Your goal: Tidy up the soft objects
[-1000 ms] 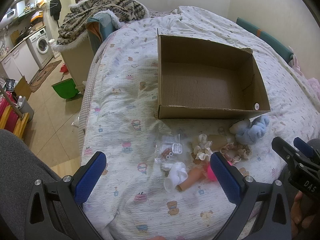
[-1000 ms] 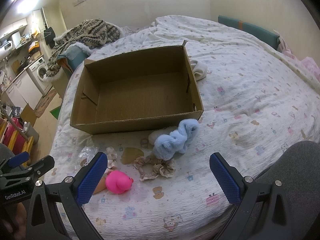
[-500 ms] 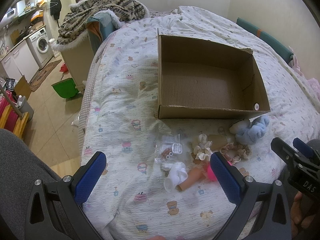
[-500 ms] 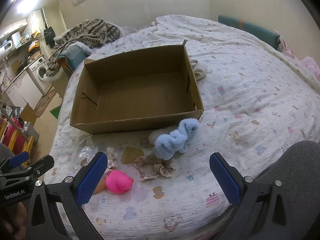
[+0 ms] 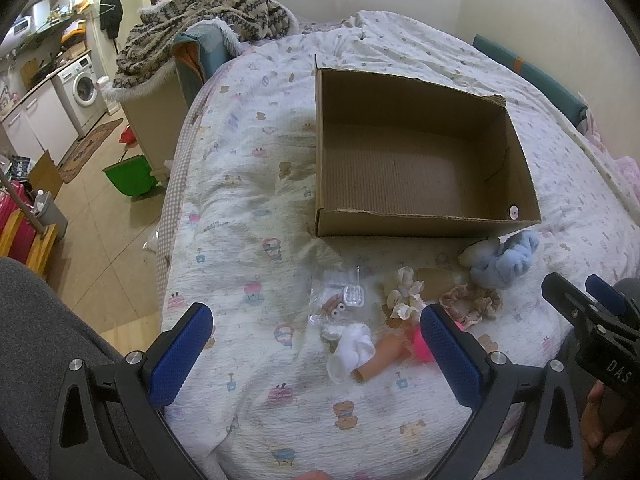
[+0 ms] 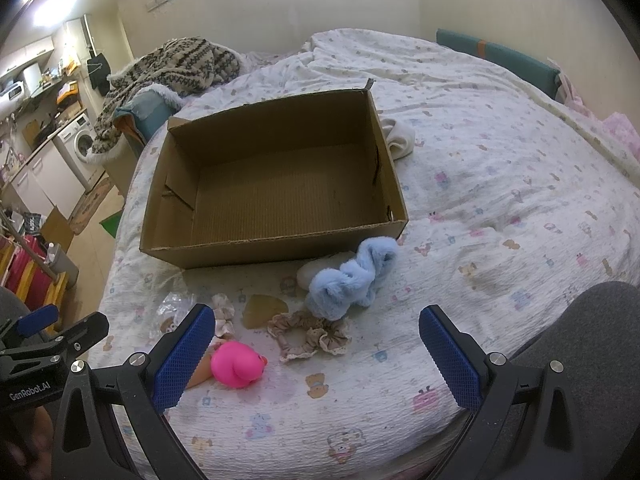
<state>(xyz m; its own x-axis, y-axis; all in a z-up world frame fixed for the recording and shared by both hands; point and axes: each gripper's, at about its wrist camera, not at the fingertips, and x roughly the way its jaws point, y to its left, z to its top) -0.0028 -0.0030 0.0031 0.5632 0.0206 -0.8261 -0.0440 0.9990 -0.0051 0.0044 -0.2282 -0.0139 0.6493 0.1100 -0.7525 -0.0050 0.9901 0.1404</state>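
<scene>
Your plain brown cardboard box point(image 6: 276, 196) sits at the centre of the frame on a white bedspread point(image 6: 500, 184) printed with small pastel cartoon figures, and just below it you see a pale blue fluffy scrunchie point(image 6: 352, 276), a beige lace-edged scrunchie point(image 6: 308, 338) and a hot pink toy point(image 6: 238, 364). In your left wrist view, a white sock point(image 5: 354, 346) and a cream ruffled scrunchie point(image 5: 402, 296) lie lower centre. A cream-and-black knitted blanket point(image 5: 204, 20) fills the upper left, a green bin point(image 5: 130, 176) shows at mid left, and both grippers carry blue pads point(image 6: 186, 356) on black frames.
</scene>
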